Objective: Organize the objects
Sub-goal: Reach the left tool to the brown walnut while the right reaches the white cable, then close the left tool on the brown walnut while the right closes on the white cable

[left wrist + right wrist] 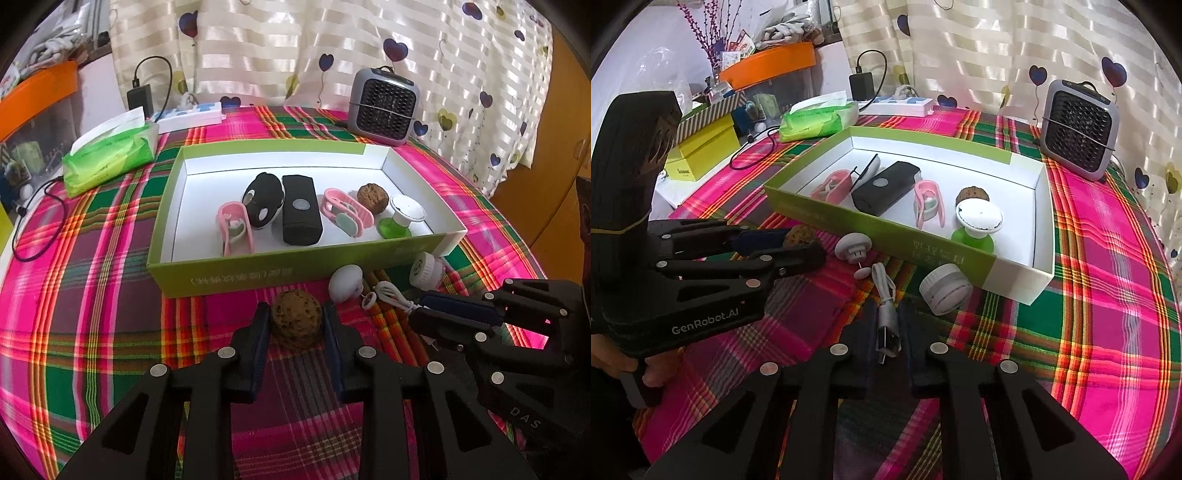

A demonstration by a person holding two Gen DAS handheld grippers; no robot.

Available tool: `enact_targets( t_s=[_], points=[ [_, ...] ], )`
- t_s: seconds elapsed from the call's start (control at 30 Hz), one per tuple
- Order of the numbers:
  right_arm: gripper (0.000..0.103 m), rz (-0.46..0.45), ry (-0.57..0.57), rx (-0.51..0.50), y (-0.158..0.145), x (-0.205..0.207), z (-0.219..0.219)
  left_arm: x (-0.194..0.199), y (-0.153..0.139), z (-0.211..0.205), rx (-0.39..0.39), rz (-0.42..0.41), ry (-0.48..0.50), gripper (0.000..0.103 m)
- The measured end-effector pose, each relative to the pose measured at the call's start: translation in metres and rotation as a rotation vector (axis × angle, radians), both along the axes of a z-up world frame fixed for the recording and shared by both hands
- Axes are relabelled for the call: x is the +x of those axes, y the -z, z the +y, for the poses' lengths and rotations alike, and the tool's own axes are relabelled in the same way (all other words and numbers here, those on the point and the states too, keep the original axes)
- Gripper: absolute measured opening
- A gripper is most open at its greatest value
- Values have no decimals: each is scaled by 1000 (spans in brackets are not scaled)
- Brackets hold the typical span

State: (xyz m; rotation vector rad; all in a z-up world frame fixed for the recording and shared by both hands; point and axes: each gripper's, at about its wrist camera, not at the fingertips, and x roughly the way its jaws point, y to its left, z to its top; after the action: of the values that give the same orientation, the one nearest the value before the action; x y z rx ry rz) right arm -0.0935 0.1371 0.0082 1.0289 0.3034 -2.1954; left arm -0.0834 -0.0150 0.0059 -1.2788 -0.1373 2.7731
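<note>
My left gripper (295, 314) is shut on a brown walnut-like ball (295, 321) that rests on the plaid cloth just in front of the green box (258, 275). In the right wrist view, my right gripper (888, 306) is shut on the metal plug of a white cable (886, 325), whose cord runs toward the box (886, 236). A white mushroom-shaped piece (851, 245) and a white round cap (943, 291) lie on the cloth by the box's front wall. Inside the box are two pink clips, two black items, a second walnut (373, 197) and a white-and-green knob (402, 218).
A green tissue pack (110, 155) lies to the left behind the box, with a white power strip (192, 116) and black charger beyond it. A grey fan heater (386, 105) stands at the back right before the curtain. A person's hand (628, 365) holds the left gripper's handle.
</note>
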Motion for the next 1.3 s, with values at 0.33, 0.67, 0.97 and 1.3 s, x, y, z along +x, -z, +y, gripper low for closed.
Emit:
enact_targets(
  t_s=[0.33,0.67,0.97,1.3],
  points=[
    [12,38,2,-28,-10,13,5,11,-9,3,4,27,4,26],
    [12,96,12,-68,-29,24,12,25,-25,12,9,77,27,26],
    [12,118,14,-84,-37,30,14,32,-34,15,12,105,34,26],
    [12,131,12,-92,-42,34,14,36,-39,16,16,122,37,26]
  ],
)
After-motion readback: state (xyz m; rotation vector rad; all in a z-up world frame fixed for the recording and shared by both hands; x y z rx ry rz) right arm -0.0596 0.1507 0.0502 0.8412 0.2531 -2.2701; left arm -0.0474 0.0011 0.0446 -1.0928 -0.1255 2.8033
